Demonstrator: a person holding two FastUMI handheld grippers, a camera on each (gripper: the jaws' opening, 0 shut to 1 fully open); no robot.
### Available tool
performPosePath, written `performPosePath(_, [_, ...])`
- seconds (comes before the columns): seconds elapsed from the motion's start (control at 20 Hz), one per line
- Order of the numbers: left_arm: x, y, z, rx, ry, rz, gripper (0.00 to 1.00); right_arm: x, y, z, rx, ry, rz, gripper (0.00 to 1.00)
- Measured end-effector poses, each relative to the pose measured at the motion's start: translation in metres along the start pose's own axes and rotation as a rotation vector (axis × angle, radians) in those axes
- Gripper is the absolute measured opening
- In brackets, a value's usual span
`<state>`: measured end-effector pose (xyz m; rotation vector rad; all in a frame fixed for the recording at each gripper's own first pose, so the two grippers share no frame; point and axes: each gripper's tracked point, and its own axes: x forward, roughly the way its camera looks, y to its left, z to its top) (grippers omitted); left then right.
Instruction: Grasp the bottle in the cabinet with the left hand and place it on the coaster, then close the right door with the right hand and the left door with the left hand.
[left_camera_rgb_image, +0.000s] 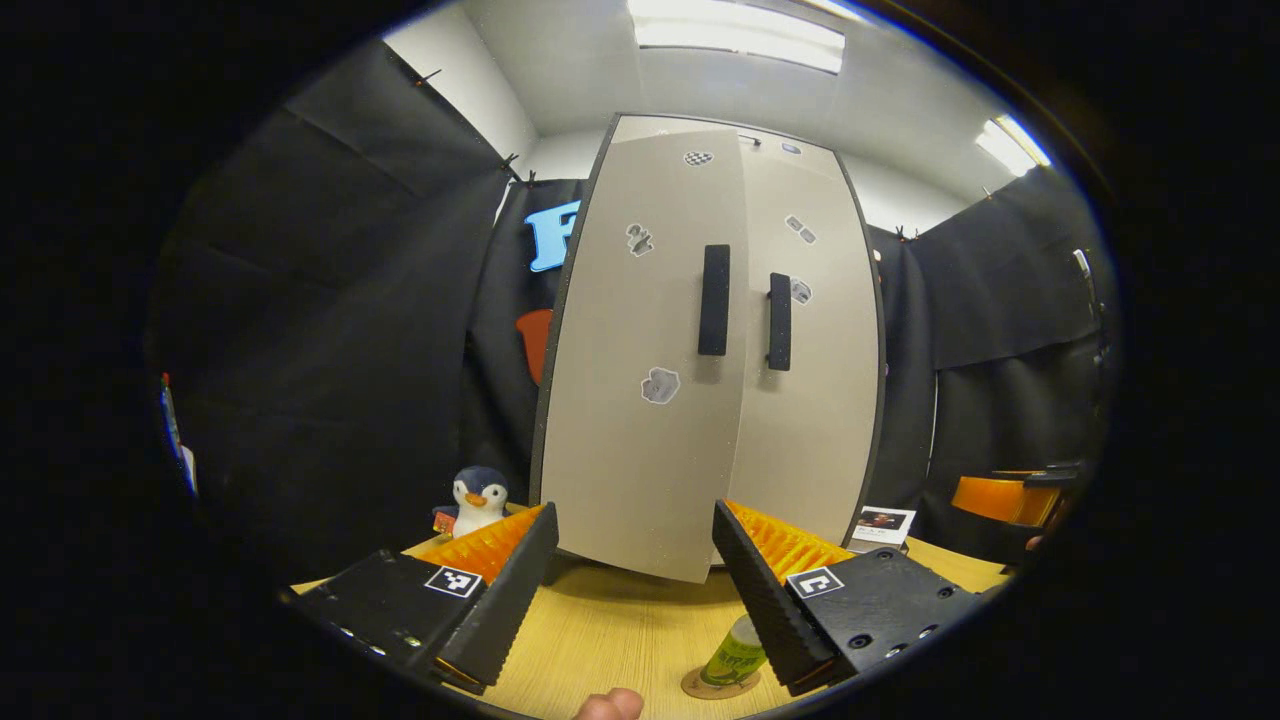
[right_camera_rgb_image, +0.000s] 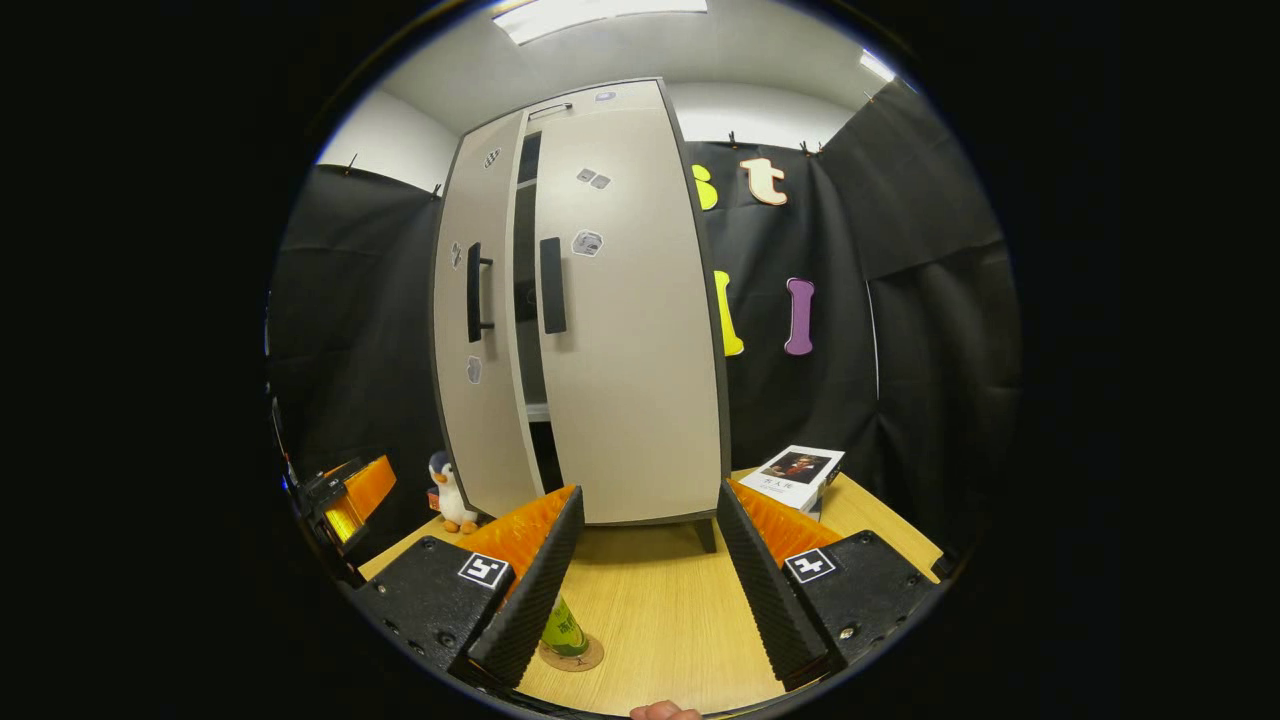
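Both my grippers are spread wide, holding nothing. Left gripper (left_camera_rgb_image: 632, 585) hangs over the table (left_camera_rgb_image: 620, 630), facing the cabinet (left_camera_rgb_image: 700, 350). Bottle (left_camera_rgb_image: 735, 655) stands upright on the coaster (left_camera_rgb_image: 700, 688), just beside my left gripper's right finger. Right door (left_camera_rgb_image: 810, 400) looks flush; left door (left_camera_rgb_image: 645, 380) sits slightly ajar, and the right gripper view shows a dark gap between the two. Right gripper (right_camera_rgb_image: 650, 580) sits back from the cabinet too. Penguin (left_camera_rgb_image: 478, 500) stands left of the cabinet, book (right_camera_rgb_image: 795, 475) on its right.
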<state>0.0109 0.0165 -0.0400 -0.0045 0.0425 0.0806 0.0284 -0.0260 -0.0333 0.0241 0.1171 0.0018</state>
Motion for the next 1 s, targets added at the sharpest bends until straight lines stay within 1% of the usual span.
performPosePath(0.05, [0.001, 0.000, 0.000, 0.000, 0.001, 0.000, 0.95, 0.000, -0.002, -0.001, 0.001, 0.003, -0.006, 0.83])
performPosePath(0.1, [0.001, 0.000, -0.001, -0.001, 0.002, 0.002, 0.99, 0.000, -0.004, -0.003, 0.005, 0.007, -0.009, 0.82])
performPosePath(0.2, [0.000, 0.002, 0.001, -0.001, 0.000, 0.005, 0.99, -0.001, -0.005, -0.002, 0.016, 0.007, -0.012, 0.82])
performPosePath(0.25, [0.001, 0.003, 0.002, 0.003, -0.006, 0.004, 0.95, 0.000, -0.005, 0.001, 0.018, 0.003, -0.011, 0.82])
performPosePath(0.4, [0.001, 0.007, 0.004, 0.019, -0.013, 0.011, 0.95, -0.001, -0.005, 0.000, 0.004, 0.009, -0.015, 0.82])
performPosePath(0.45, [0.001, 0.010, 0.005, 0.023, -0.016, 0.016, 0.99, -0.002, -0.005, 0.002, -0.002, 0.007, -0.015, 0.83])
performPosePath(0.5, [0.001, 0.011, 0.007, 0.025, -0.022, 0.022, 0.95, -0.004, -0.006, 0.005, -0.008, 0.000, -0.017, 0.83])
performPosePath(0.55, [0.001, 0.012, 0.009, 0.023, -0.027, 0.025, 0.99, -0.005, -0.007, 0.006, -0.014, 0.000, -0.020, 0.83])
performPosePath(0.6, [0.001, 0.010, 0.008, 0.019, -0.028, 0.023, 0.90, -0.006, -0.008, 0.004, -0.017, 0.001, -0.024, 0.82])
performPosePath(0.65, [0.002, 0.008, 0.007, 0.014, -0.025, 0.015, 0.95, -0.005, -0.009, 0.004, -0.015, 0.002, -0.027, 0.82])
performPosePath(0.8, [0.002, 0.005, 0.007, 0.002, -0.016, 0.005, 0.95, -0.007, -0.009, 0.006, 0.000, -0.003, -0.031, 0.83])
performPosePath(0.85, [0.002, 0.005, 0.008, 0.004, -0.018, 0.002, 0.99, -0.008, -0.010, 0.008, -0.001, -0.007, -0.034, 0.83])
performPosePath(0.9, [0.002, 0.004, 0.008, 0.006, -0.019, 0.000, 0.95, -0.010, -0.010, 0.008, -0.004, -0.007, -0.037, 0.83])
performPosePath(0.95, [0.002, 0.003, 0.007, 0.005, -0.019, -0.002, 0.99, -0.010, -0.011, 0.008, -0.006, -0.008, -0.038, 0.83])
performPosePath(1.0, [0.001, 0.001, 0.007, 0.002, -0.017, -0.007, 0.95, -0.010, -0.011, 0.007, -0.005, -0.008, -0.039, 0.83])
